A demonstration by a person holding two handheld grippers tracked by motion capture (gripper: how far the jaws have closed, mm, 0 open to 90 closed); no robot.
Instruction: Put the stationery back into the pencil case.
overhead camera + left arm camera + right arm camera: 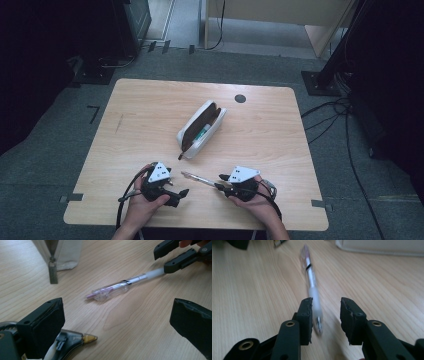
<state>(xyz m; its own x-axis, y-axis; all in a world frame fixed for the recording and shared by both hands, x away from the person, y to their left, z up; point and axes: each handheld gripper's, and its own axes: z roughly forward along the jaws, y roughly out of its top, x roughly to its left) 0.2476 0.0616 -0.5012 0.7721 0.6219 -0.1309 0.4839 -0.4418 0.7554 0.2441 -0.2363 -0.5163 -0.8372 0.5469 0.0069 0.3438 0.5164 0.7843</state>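
A: High view. Your pencil case (pixel 201 129) lies unzipped mid-table, angled from far right to near left, with a green-and-white item showing inside. A round dark hole (pixel 240 98) sits in the table (pixel 150 115) beyond it. Nothing lies between the case and your hands.

B: And the pen (pixel 197 178)?

A: Flat on the wood near the front edge, between your two grippers, near of the case's lower end. Your left gripper (pixel 179 193) sits level, knuckles up, pointing right. Your right gripper (pixel 220 181) points left at the pen's end.

B: Left gripper view?

A: Jaws spread wide, nothing between them. The pen (pixel 117 286) lies ahead, pink tip toward you. The case's zipper pull (pixel 53 271) hangs at far left. Your right gripper (pixel 172 257) straddles the pen's white grip at far right.

B: Right gripper view?

A: The pen (pixel 312 287) runs away from you, blurred. Its white grip lies in the gap, against the left pad (pixel 306 315), clear of the right one. Released, not clenched. The case's edge (pixel 382 247) shows far right.
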